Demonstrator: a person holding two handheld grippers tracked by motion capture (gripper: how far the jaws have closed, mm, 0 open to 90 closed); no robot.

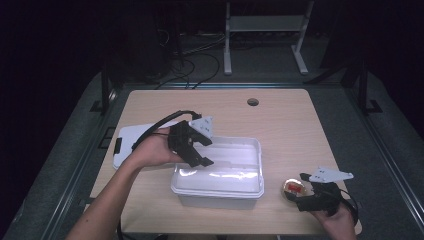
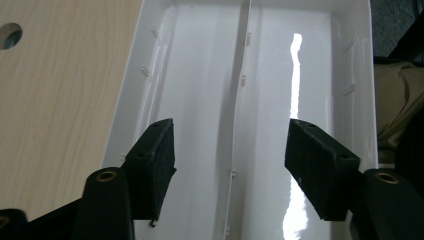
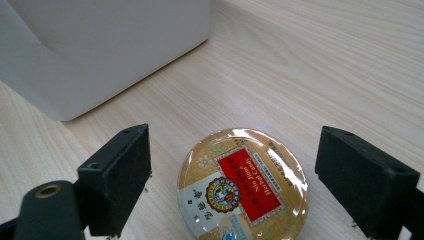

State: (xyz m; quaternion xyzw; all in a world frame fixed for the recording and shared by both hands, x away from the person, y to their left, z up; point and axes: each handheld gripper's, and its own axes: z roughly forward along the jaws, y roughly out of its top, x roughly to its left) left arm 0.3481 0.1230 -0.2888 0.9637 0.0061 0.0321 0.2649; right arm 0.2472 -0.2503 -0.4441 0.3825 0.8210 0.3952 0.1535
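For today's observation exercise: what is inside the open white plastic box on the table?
The white plastic box holds nothing visible: bare glossy floor with a thin central ridge. The left tool, jaws open, hovers over it, hiding its near end.

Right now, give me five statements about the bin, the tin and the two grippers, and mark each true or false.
1. The white bin has nothing in it. True.
2. The right gripper is shut on the round tin. False: its jaws stand open on either side of the tin, apart from it.
3. The tin lies on the wooden table, outside the bin. True.
4. The left gripper grips the bin's lid. False: it is open above the bin, and the lid lies flat on the table beside the bin.
5. The tin's label is blue. False: it is red on a gold top.
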